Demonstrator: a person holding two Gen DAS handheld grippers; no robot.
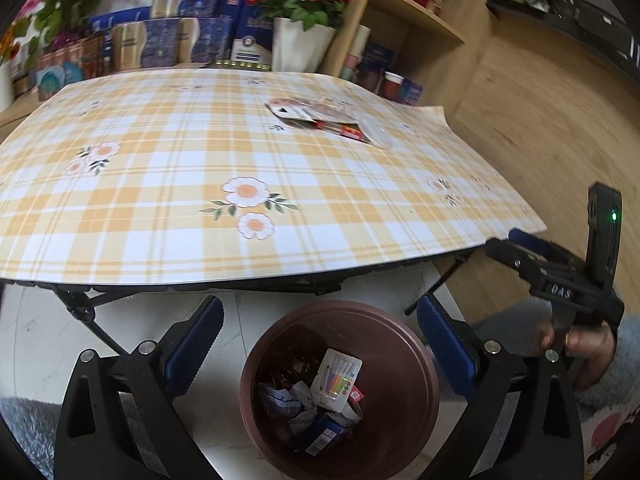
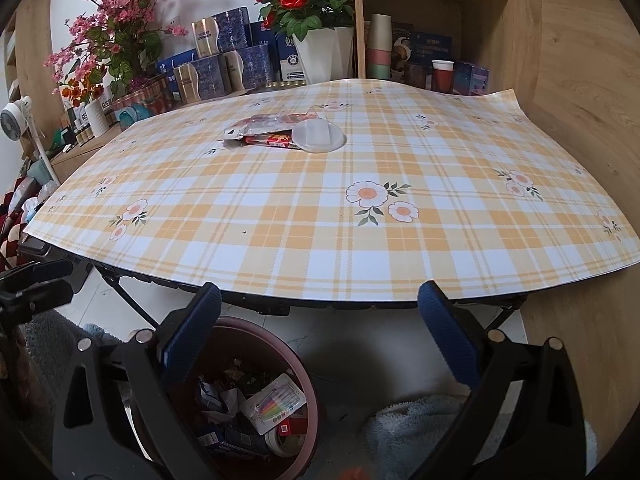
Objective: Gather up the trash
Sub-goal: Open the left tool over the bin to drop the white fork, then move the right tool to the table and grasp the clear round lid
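A brown round bin [image 1: 420,364] stands on the floor below the table edge. It holds crumpled paper, small boxes and a marker pen blister pack [image 1: 336,380]. My left gripper [image 1: 320,308] hangs open above the bin with nothing between its fingers. My right gripper [image 2: 320,292] is open too and empty, just right of the bin [image 2: 308,384], near the table's front edge. On the checked tablecloth [image 2: 360,240] lies a small heap: a clear round lid [image 2: 318,136], a red packet [image 2: 278,140] and clear wrappers [image 2: 260,122]. The same heap of wrappers [image 1: 316,114] shows far right in the left wrist view.
Behind the table stand flower pots [image 2: 316,56], blue and gold boxes [image 2: 224,68] and wooden shelves [image 2: 432,20] with cups. A grey rug [image 2: 416,432] lies on the floor to the right of the bin. A hand in a grey sleeve [image 1: 592,348] holds the right gripper.
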